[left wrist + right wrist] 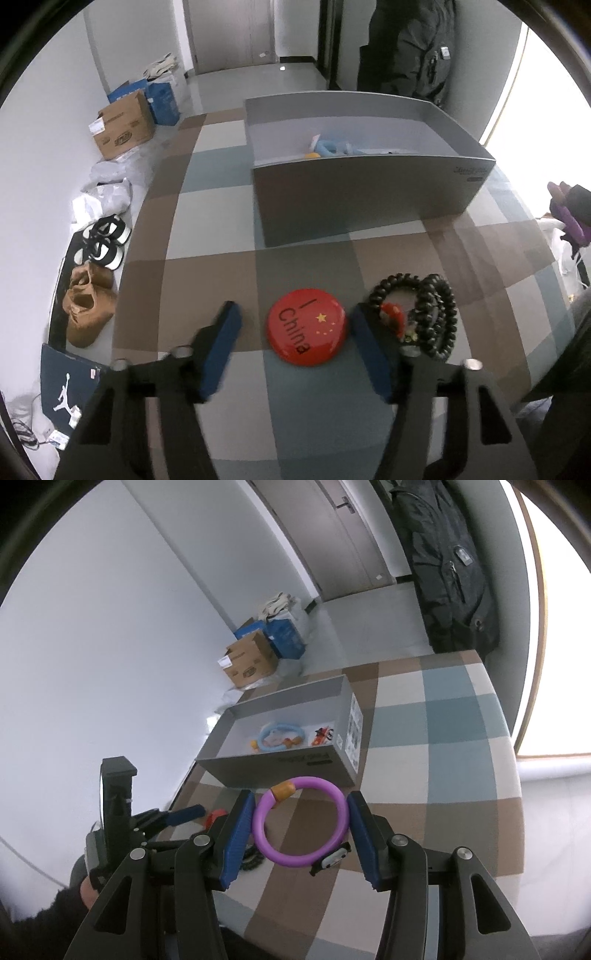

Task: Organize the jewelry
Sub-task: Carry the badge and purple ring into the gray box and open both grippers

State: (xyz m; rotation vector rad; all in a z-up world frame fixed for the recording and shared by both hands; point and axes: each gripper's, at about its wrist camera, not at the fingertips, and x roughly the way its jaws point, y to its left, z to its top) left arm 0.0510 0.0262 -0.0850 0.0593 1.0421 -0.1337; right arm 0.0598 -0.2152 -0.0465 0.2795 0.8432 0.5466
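Note:
In the left wrist view my left gripper (295,317) is open low over the checked table, its blue pads on either side of a round red "I China" badge (306,326). Black coiled bracelets with a red charm (424,314) lie just right of the right pad. A grey open box (354,199) stands behind, with a blue ring (332,147) inside. In the right wrist view my right gripper (301,805) is shut on a purple ring bracelet (301,821) with an orange bead, held above the table in front of the grey box (280,764).
The box (332,698) holds a blue ring (280,736) and small orange pieces (321,736). The left gripper (177,816) shows at the table's left edge. Shoes (96,280), cardboard boxes (123,123) and bags lie on the floor left of the table. A dark jacket (410,44) hangs behind.

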